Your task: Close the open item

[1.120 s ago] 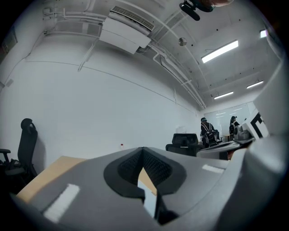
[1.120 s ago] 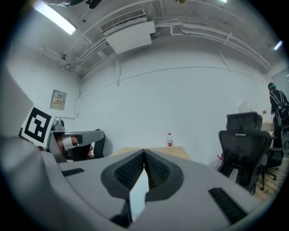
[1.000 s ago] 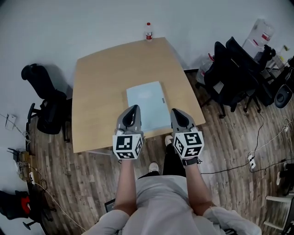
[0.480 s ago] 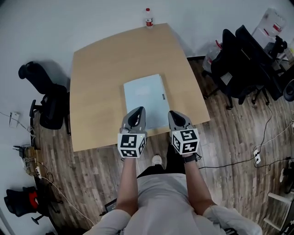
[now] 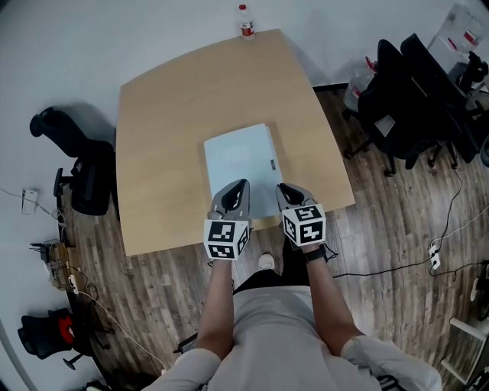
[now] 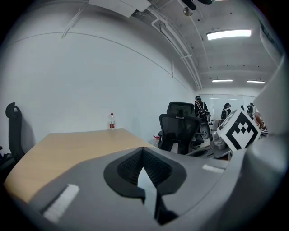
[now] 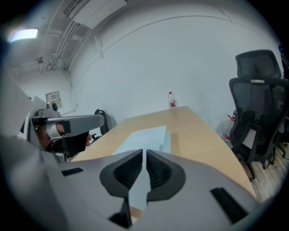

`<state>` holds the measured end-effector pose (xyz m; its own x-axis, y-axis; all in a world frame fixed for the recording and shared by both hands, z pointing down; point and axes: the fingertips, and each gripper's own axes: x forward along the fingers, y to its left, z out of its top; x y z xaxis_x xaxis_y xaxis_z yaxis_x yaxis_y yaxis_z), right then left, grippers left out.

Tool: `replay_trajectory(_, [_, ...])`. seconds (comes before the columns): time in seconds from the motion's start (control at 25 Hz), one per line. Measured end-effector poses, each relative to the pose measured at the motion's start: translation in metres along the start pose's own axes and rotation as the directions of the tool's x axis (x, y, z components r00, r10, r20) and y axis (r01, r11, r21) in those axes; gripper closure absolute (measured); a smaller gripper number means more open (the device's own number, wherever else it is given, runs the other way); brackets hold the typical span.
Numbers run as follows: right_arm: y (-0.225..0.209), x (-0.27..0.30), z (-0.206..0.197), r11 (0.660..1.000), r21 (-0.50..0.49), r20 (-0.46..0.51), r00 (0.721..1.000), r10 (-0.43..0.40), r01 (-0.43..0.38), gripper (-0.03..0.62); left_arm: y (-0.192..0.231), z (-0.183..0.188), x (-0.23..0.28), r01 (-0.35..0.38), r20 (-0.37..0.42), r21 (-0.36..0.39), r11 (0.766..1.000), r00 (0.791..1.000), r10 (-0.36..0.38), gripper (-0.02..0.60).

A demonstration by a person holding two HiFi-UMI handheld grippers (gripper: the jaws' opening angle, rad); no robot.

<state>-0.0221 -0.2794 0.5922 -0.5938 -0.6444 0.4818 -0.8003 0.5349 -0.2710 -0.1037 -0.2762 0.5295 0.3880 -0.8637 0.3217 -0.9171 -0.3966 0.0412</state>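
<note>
Flat pale-blue case (image 5: pixel 239 156) lies in the middle of the table (image 5: pixel 168 107), long side running away from the person, lid down flat, looks shut from here; small dark mark on its right edge. Same case shows in the right gripper view (image 7: pixel 142 137), just ahead of and below the jaws. Left hand-held gripper (image 5: pixel 243 183) sits over the case's near edge, left of centre; jaws together, pads meeting, nothing between them (image 6: pixel 142 155). Right hand-held gripper (image 5: pixel 281 187) is over the near right corner of the case; jaws also closed to a thin slit, nothing clamped (image 7: pixel 144 155). Can't tell whether either tip actually touches the case. The two are side by side, near each other, marker cubes facing up toward the head camera; the right one's cube shows at the edge of the left gripper view (image 6: pixel 238 131). Person stands at the near table edge, bare forearms, light shirt. Far end of the table: one small bottle (image 5: pixel 246 23) with a red cap and label, upright, right by the white wall, well apart from the case. Rest of the tabletop is bare wood. Black office chair (image 5: pixel 80 172) left of the table, a cluster of black chairs (image 5: pixel 412 92) on the right, cables on the wood-plank floor (image 5: pixel 137 290).
</note>
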Motion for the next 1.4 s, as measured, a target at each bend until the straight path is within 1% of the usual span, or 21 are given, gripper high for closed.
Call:
replay_trajectory(0.28, [-0.021,0.024,-0.017,1.0,0.019,-0.076,0.997,-0.009,0.01,0.579,0.008,-0.016,0.024,0.004,-0.047,-0.024,1.0,0.999,-0.005,0.574])
replay_trajectory(0.4, [-0.025,0.032,-0.026,0.999,0.033,-0.112,0.994,0.005,-0.001,0.574,0.012,-0.024,0.031,0.002,-0.067,-0.033,0.999,0.998,-0.005,0.574])
replay_trajectory(0.48, [-0.025,0.037,-0.031,0.999,0.046,-0.132,0.991,0.026,-0.02,0.513,0.014,-0.027,0.035,-0.001,-0.074,-0.041,0.999,0.997,-0.002,0.574])
replay_trajectory(0.52, [-0.025,0.039,-0.033,0.998,0.055,-0.138,0.99,0.038,-0.03,0.494,0.015,-0.029,0.037,-0.003,-0.076,-0.046,0.999,0.997,0.0,0.574])
replay_trajectory(0.64, [-0.027,0.044,-0.037,0.994,0.098,-0.137,0.989,0.052,-0.039,0.473,0.014,-0.032,0.04,0.0,-0.081,-0.051,0.999,0.997,-0.005,0.574])
replay_trajectory(0.76, [-0.029,0.049,-0.043,0.99,0.136,-0.146,0.988,0.053,-0.033,0.467,0.013,-0.037,0.041,0.012,-0.092,-0.042,0.999,0.996,-0.016,0.574])
replay_trajectory(1.16, [-0.027,0.058,-0.055,0.98,0.195,-0.201,0.977,0.071,-0.031,0.471,0.021,-0.04,0.04,0.008,-0.105,-0.037,0.999,0.994,-0.012,0.574])
replay_trajectory(1.4, [-0.025,0.06,-0.054,0.982,0.187,-0.206,0.977,0.056,-0.017,0.499,0.025,-0.046,0.042,0.011,-0.123,-0.035,0.999,0.992,-0.016,0.574])
